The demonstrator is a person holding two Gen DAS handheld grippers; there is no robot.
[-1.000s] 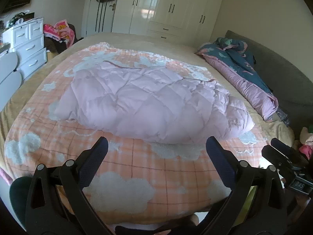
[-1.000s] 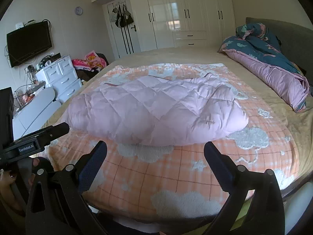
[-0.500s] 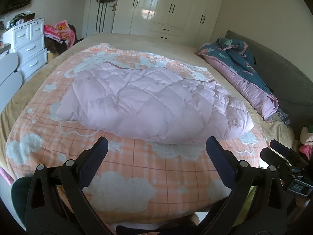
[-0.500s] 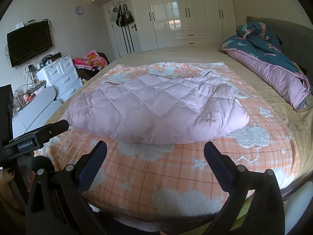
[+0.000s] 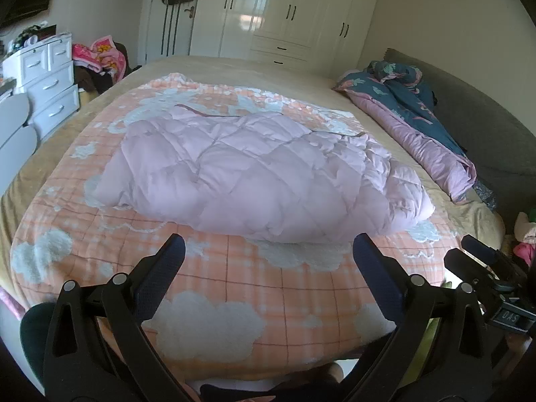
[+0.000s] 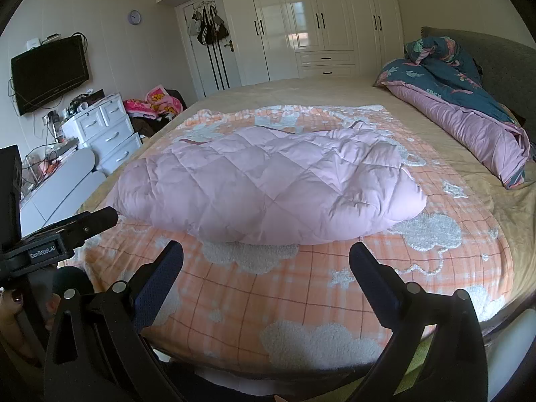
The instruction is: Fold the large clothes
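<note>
Your left gripper [image 5: 268, 248] and right gripper [image 6: 266, 254] both hover spread apart, empty, near the puffy pink quilted coat [image 5: 254, 181] on the orange checked blanket [image 5: 254, 288]

A big puffy pink coat [image 5: 254, 174] [image 6: 268, 184], soft and quilted in diamond shapes. Lying flat in the middle of an orange checked blanket [image 5: 268, 288] with white clouds. Thick rounded end toward 4 o'clock, flatter end toward 9 o'clock. A thin dark trim along the far edge.
</note>
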